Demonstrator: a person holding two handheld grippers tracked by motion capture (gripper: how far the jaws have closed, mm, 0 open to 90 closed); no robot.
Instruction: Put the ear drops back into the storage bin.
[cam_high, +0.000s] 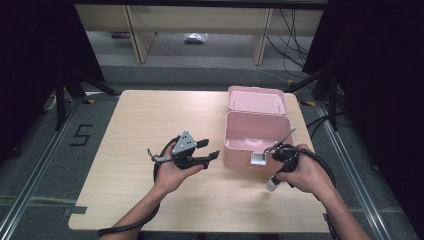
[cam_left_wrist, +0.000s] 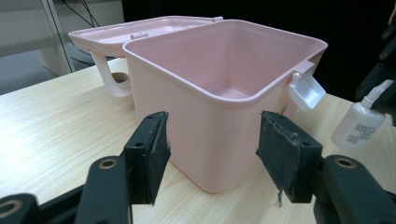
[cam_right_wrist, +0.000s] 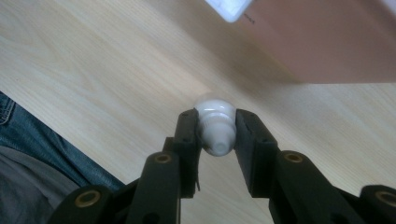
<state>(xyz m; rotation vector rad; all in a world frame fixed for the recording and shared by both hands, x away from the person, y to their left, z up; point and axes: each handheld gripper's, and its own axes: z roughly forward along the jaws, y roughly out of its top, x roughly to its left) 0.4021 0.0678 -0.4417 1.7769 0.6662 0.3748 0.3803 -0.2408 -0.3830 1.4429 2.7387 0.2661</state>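
A pink plastic box (cam_high: 252, 145) stands open on the right of the wooden table, with its lid (cam_high: 256, 100) folded back behind it. A white latch (cam_high: 259, 159) hangs on its near wall. My right gripper (cam_high: 280, 170) sits just in front of the box, shut on the neck of a small white bottle (cam_high: 273, 184) lifted off the table. In the right gripper view the bottle (cam_right_wrist: 215, 108) is pinched between both pads, with my right gripper (cam_right_wrist: 215, 133) pointing down. My left gripper (cam_high: 209, 150) is open and empty, left of the box. Its jaws face the box (cam_left_wrist: 224, 88), and the bottle (cam_left_wrist: 357, 126) appears at the right.
The table (cam_high: 135, 125) is bare wood on its left half. A dark floor with a taped "5" (cam_high: 81, 135) lies to the left, and shelving legs (cam_high: 137, 35) stand behind. In the right gripper view, the person's jeans (cam_right_wrist: 42, 140) show below the table's near edge.
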